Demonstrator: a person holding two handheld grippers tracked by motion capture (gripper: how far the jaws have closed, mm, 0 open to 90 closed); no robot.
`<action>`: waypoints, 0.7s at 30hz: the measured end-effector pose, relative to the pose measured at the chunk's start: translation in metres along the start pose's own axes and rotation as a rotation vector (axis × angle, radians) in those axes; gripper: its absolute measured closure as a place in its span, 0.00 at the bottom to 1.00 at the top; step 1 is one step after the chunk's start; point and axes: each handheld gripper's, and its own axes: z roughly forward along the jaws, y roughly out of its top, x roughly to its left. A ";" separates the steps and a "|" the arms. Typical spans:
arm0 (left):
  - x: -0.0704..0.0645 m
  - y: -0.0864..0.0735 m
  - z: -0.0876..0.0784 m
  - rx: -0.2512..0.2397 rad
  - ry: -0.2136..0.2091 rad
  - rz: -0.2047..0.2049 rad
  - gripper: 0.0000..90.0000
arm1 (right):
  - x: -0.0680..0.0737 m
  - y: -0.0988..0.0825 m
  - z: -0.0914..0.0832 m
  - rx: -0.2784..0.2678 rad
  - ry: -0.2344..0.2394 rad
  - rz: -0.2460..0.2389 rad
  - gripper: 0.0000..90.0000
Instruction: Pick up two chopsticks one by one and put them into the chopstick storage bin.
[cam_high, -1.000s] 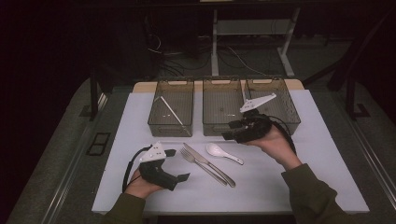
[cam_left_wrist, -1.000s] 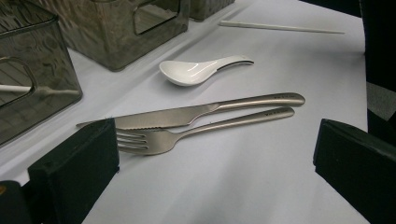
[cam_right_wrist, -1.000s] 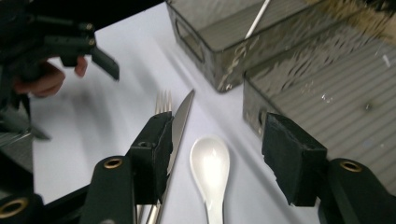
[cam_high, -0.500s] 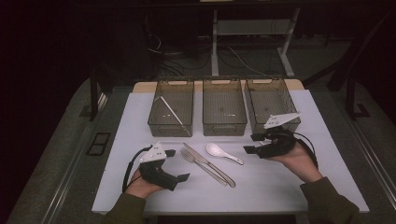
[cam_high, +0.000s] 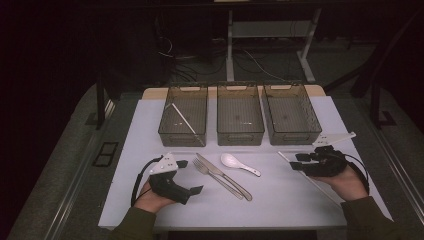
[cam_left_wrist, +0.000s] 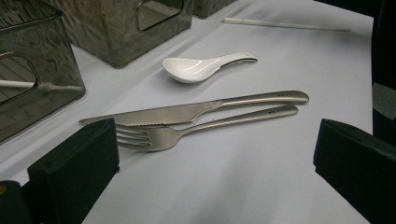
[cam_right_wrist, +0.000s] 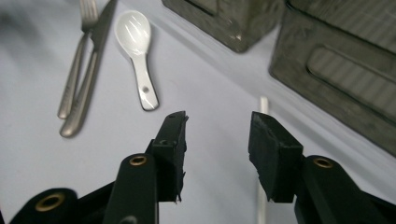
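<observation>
While the right gripper (cam_high: 298, 164) hung low over the white table (cam_high: 280, 210), its jaws had just been closing, yet nothing was squeezed between them. A thin white stick (cam_right_wrist: 262, 154) lay on the table right under them, near the right bin (cam_high: 291, 114). The left gripper (cam_high: 190, 176) rested at the near left, jaws wide and empty, with the fork (cam_left_wrist: 187, 132), knife (cam_left_wrist: 196, 109) and spoon (cam_left_wrist: 203, 66) just beside it.

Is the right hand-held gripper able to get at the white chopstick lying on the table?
Probably yes: the right hand-held gripper sits just above the chopstick, jaws open astride it, nothing between.
</observation>
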 end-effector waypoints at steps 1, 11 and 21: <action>0.000 0.000 0.000 -0.001 0.000 0.000 0.00 | -0.002 -0.003 -0.001 0.004 -0.003 0.000 0.65; 0.000 0.000 0.000 0.003 -0.001 0.006 0.00 | -0.012 -0.030 -0.002 0.069 -0.053 0.040 0.76; 0.001 0.000 0.000 0.008 -0.007 0.007 0.00 | -0.023 -0.040 0.008 0.131 -0.077 0.071 0.83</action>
